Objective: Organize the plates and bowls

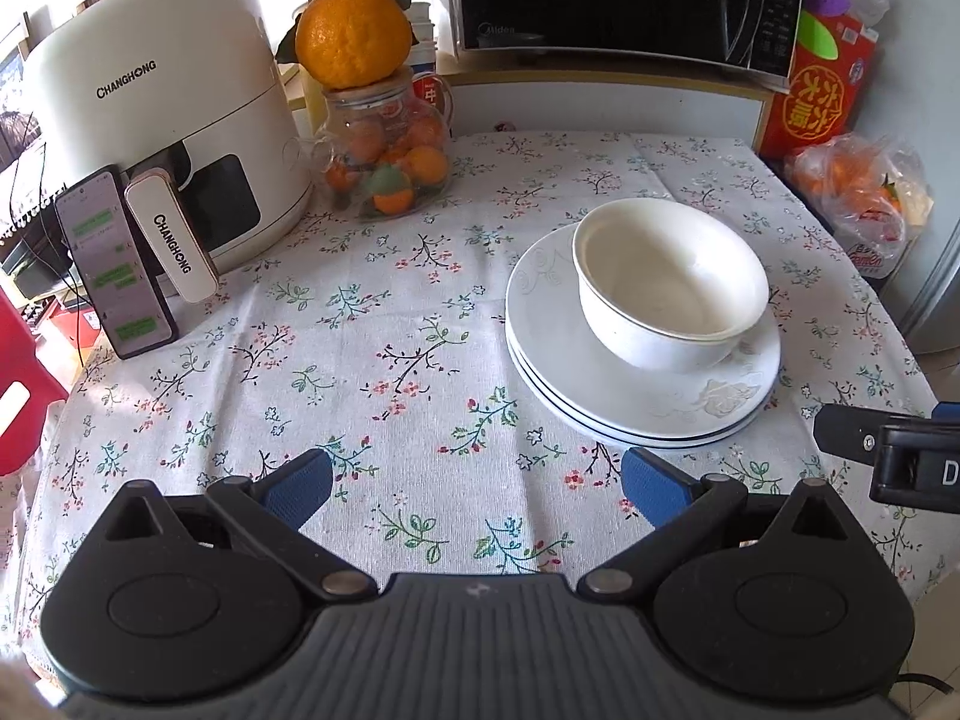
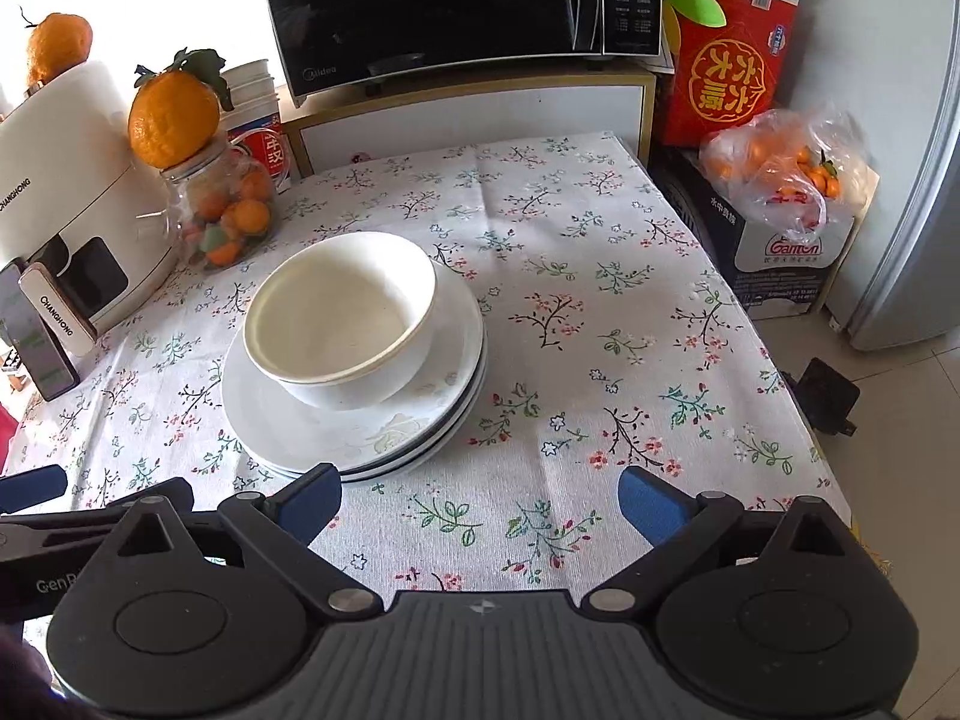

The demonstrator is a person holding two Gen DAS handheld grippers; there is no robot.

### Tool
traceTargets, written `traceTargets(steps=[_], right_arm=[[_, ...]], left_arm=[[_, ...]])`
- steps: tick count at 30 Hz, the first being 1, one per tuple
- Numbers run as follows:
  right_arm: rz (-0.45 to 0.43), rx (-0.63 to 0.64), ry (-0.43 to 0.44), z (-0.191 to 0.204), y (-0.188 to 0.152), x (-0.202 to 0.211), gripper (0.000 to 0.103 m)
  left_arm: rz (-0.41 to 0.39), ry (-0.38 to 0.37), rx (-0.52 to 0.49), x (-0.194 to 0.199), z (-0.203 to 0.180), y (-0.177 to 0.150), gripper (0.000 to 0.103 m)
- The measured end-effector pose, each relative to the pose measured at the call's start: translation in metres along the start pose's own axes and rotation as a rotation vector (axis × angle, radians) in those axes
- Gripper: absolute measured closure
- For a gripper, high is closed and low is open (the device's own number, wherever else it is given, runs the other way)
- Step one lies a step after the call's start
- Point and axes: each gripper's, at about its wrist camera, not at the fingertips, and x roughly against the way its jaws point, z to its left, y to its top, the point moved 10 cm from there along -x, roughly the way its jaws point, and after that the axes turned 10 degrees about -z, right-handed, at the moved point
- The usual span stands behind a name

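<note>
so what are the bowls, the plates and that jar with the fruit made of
Bowls: likely glazed white ceramic, going by the glossy surface and thin rim line. Plates: same glossy white ceramic look, with dark edge lines and an embossed flower. Jar: clear glass, probably; the fruit shows through.

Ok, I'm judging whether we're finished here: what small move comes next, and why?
Probably just draw both hands back. The bowls sit nested on the stacked plates, and the left gripper and right gripper are open, empty and short of the stack.
</note>
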Motion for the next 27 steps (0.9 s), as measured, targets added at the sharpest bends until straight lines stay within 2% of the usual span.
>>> traceTargets(steps=[27], right_arm=[[0.006, 0.027, 0.017, 0.007, -0.0008, -0.002, 0.007]], left_arm=[[0.005, -0.014, -0.008, -0.0002, -0.0043, 0.0007, 0.0]])
